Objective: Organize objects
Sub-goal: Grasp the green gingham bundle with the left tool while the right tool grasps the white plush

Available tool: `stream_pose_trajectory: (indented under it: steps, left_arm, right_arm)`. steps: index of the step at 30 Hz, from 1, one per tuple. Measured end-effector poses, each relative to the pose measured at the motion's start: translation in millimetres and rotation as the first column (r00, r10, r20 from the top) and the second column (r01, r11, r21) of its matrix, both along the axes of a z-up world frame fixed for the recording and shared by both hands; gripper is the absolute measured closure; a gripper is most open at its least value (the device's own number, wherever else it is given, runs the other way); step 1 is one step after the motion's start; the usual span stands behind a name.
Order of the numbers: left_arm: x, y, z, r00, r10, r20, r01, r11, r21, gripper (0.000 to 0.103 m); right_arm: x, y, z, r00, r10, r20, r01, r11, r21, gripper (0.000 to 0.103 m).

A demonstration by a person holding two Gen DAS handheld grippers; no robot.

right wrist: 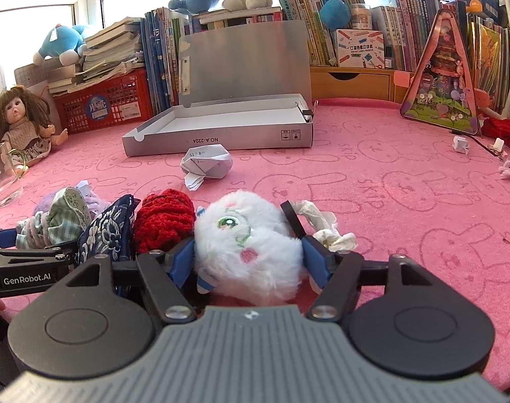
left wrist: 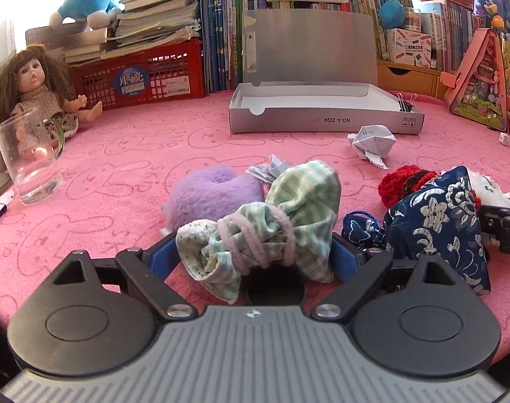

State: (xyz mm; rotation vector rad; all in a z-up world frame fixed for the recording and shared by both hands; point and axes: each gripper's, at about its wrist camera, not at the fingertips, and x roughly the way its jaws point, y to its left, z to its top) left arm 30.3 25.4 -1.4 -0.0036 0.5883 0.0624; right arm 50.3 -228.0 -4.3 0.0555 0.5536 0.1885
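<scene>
Both low, close wrist views face the open box (left wrist: 325, 114) (right wrist: 221, 131).

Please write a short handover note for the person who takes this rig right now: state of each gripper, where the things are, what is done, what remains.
Left gripper: shut on the green checked cloth bundle, low over the pink tablecloth.
Right gripper: shut on the white plush toy.
Between them lie the blue floral pouch and the red knitted piece; the purple plush is behind the bundle.
The open grey box stands farther back. Only binder clips are visible inside.
A folded paper lies in front of the box.
Done: both items gripped. Left: probably place these, then the others, in the box.
</scene>
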Motion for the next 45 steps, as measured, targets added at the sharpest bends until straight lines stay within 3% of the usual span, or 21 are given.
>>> stream_pose_trajectory:
  steps: [5,19,23,24,25,27,29,37,41,45]
  left_arm:
    - [-6,10,6,0.999,0.028,-0.015,-0.030,0.995,-0.091,0.009]
    - [7,16,14,0.991,0.120,-0.059,-0.130,0.970,-0.207,0.004]
    - [5,17,16,0.993,0.115,-0.040,-0.121,0.963,-0.241,0.010]
    - [3,16,18,0.994,0.107,-0.031,-0.112,0.964,-0.240,0.019]
    - [2,15,19,0.994,0.104,-0.024,-0.106,0.967,-0.231,0.021]
    - [-3,11,22,0.996,0.087,0.001,-0.085,0.975,-0.203,0.031]
    - [-6,8,24,0.998,0.065,0.023,-0.060,0.982,-0.182,0.034]
    - [-22,-8,39,0.988,-0.028,0.149,0.040,0.996,-0.080,0.034]
    - [-20,-12,42,0.987,-0.047,0.152,0.059,0.996,-0.074,0.034]
    - [-17,-12,40,0.989,-0.050,0.139,0.060,0.996,-0.072,0.034]
  right_arm:
    - [0,8,-5,1.000,0.005,0.013,-0.004,0.999,-0.048,0.025]
    - [-1,13,-7,1.000,-0.002,0.031,0.004,0.998,-0.065,0.024]
    - [-2,13,-7,0.999,-0.007,0.034,0.009,0.998,-0.060,0.027]
    - [-2,12,-6,0.999,-0.011,0.037,0.013,0.999,-0.051,0.029]
    - [-3,12,-5,0.999,-0.012,0.040,0.014,0.999,-0.038,0.036]
    - [-6,10,-3,0.999,-0.015,0.052,0.015,1.000,-0.013,0.038]
    - [-8,9,-1,0.998,-0.019,0.065,0.019,1.000,-0.003,0.039]
    - [-12,3,9,0.994,-0.034,0.102,0.031,0.999,0.024,0.049]
    - [-13,3,14,0.993,-0.030,0.118,0.027,0.999,0.023,0.053]
    - [-8,7,10,0.996,-0.019,0.088,0.020,1.000,-0.005,0.051]
